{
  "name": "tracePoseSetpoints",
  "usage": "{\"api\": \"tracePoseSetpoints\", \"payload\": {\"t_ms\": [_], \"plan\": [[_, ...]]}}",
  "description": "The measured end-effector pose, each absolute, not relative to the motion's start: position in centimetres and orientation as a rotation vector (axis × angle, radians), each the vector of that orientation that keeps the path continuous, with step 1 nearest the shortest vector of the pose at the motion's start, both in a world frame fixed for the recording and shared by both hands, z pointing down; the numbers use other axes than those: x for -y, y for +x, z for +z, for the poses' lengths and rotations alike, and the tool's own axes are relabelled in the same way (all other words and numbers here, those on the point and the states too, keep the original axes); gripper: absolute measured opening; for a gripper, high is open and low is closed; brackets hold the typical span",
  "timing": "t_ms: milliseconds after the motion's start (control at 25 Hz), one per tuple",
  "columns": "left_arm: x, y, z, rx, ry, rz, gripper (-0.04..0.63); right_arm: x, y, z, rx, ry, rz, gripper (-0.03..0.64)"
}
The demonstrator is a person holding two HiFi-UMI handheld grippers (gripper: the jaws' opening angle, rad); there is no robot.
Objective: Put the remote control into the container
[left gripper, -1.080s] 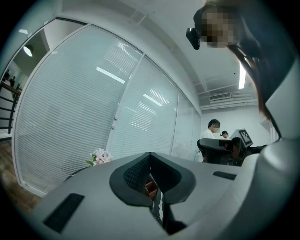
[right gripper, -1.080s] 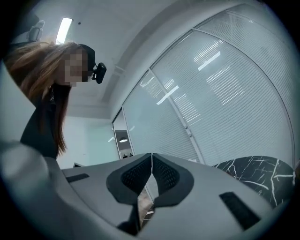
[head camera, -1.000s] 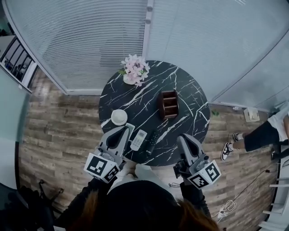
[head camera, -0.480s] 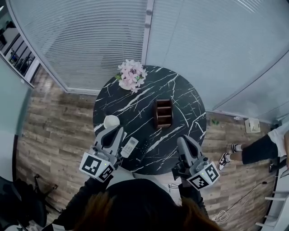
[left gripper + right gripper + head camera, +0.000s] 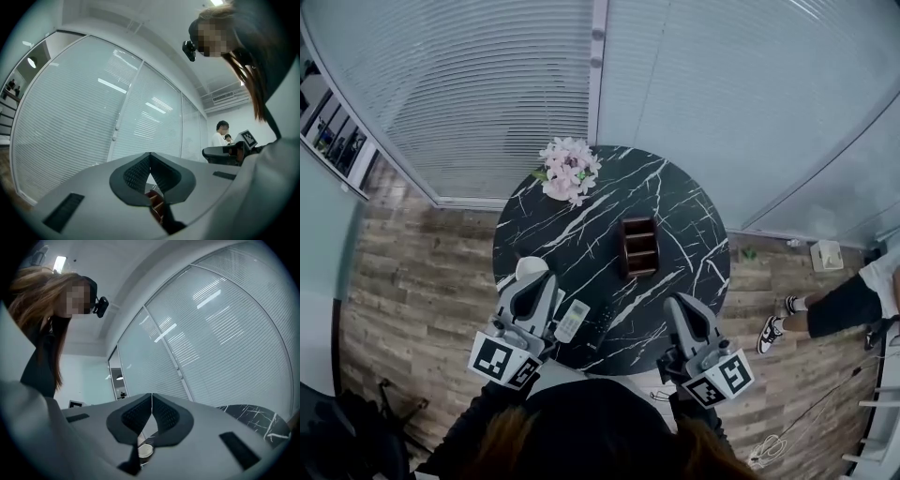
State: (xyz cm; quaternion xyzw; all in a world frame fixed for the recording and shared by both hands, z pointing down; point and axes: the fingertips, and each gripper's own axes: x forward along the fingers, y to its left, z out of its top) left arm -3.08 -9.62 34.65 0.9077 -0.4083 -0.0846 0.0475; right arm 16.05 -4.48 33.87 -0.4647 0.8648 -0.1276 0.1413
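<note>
Remote control (image 5: 573,320) flat on near edge of round black marble table (image 5: 675,220). White, long axis pointing roughly away from person, just beside inner flank of left gripper (image 5: 534,278); contact between the two not resolvable. Container (image 5: 638,247), a brown wooden organiser with three compartments, upright near table centre, well apart from remote control. White cup (image 5: 528,267) at left rim, partly hidden behind left gripper tip. Left gripper jaws fully together, pads meeting tip to tip in left gripper view, nothing clamped, only a sliver of container visible through gap below pads. Right gripper (image 5: 677,302) same: jaws pressed closed, empty, white cup seen through its lower gap in right gripper view. Both grippers low over near rim of table, left one at left side, right one at right side, tips aimed toward table centre, marker cubes toward person. Pink flowers (image 5: 567,169) at far-left edge of table. Wood-plank floor (image 5: 422,281) around table, blinds (image 5: 487,84) behind. Bystander's legs (image 5: 825,305) at right, sneakers on, well clear of table.
</note>
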Motion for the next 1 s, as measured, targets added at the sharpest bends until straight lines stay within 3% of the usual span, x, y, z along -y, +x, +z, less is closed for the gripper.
{"api": "tracePoseSetpoints", "payload": {"t_ms": [280, 640, 1000], "plan": [[11.0, -4.0, 34.3, 1.21, 2.799, -0.241, 0.008, 5.6, 14.9, 34.8, -2.494, -1.434, -0.382, 0.017], [11.2, -5.2, 34.3, 1.167, 2.823, -0.216, 0.008, 7.4, 14.3, 46.4, -2.447, -1.739, -0.675, 0.017], [11.6, -5.3, 35.2, 1.139, 2.834, -0.169, 0.008, 5.3, 12.4, 63.0, -2.319, -1.909, -1.397, 0.02]]}}
